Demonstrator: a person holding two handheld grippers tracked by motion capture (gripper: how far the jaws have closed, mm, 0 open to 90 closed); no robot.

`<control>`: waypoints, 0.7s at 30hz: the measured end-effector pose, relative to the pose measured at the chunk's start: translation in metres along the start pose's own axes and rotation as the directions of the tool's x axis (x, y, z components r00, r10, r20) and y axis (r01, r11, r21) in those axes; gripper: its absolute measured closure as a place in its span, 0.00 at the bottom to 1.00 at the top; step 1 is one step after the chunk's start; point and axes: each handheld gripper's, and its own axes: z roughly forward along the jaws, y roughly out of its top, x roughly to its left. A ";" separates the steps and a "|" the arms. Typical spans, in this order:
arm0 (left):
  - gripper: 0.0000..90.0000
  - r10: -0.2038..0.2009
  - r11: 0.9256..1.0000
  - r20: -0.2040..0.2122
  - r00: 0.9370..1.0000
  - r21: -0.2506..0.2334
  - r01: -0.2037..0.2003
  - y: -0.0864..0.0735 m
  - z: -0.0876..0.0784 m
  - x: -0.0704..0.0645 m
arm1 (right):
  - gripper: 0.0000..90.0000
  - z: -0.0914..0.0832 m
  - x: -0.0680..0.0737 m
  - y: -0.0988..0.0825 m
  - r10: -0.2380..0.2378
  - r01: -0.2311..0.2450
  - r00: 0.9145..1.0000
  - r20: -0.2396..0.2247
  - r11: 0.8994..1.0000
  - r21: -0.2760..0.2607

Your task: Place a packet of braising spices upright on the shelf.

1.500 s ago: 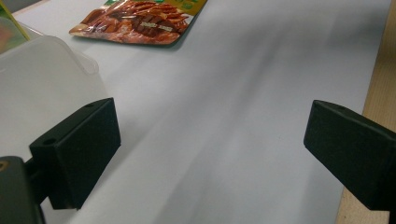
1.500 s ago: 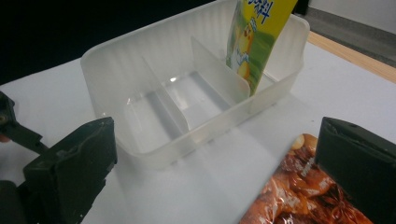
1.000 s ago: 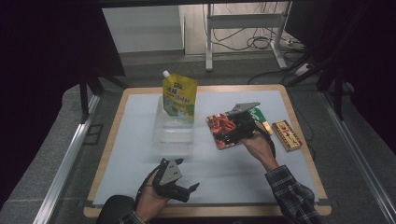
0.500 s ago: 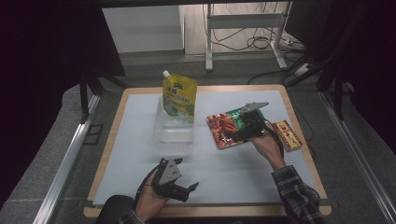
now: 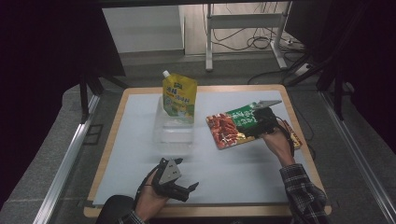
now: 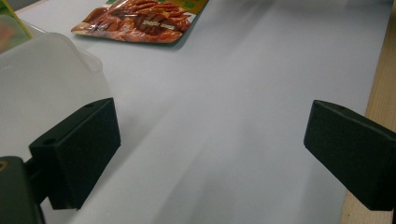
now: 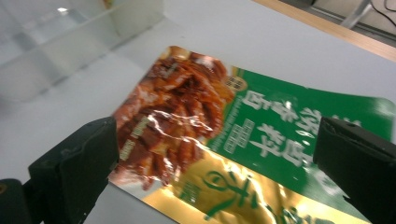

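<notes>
1. A flat snack packet (image 5: 232,129), printed red, green and gold, is seen lying on the white table mat (image 5: 233,172), at about three o'clock from the clear plastic container (image 5: 173,125) at the middle of the mat.

2. The right gripper (image 5: 259,122) is poised over the packet's far right corner; in the right gripper view its two black jaws are spread wide on either side of the packet (image 7: 219,140) and nothing is clasped between them.

3. The left gripper (image 5: 173,181) is held low near the mat's front edge, at about six o'clock from the container. Its jaws are likewise parted and unloaded, with bare mat between them in the left gripper view, the container's cloudy wall (image 6: 42,79) at ten o'clock and the packet (image 6: 140,21) at twelve.

4. A yellow spouted pouch (image 5: 179,95) is seen standing upright at the container's far side; whether it rests inside the container or just behind it cannot be told.

5. A second, darker snack bar (image 5: 293,139) is partly visible at the mat's right edge, beside the right hand (image 5: 279,144).

6. The work is judged to be at an early stage: the packet is not yet grasped and lies outside the container. A closing of the right jaws on the packet, a lift and a carry toward nine o'clock appear to be left.
</notes>
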 end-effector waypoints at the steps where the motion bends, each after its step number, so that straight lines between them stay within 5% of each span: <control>1: 0.04 0.001 1.000 -0.001 1.000 0.000 -0.001 0.000 0.000 0.000 | 0.01 -0.001 -0.003 -0.002 0.010 -0.010 1.000 0.006 1.000 0.002; 21: 0.04 0.008 1.000 0.002 1.000 0.011 -0.008 0.000 0.002 -0.001 | 0.02 0.005 -0.044 -0.026 0.081 -0.084 0.994 0.078 0.995 0.045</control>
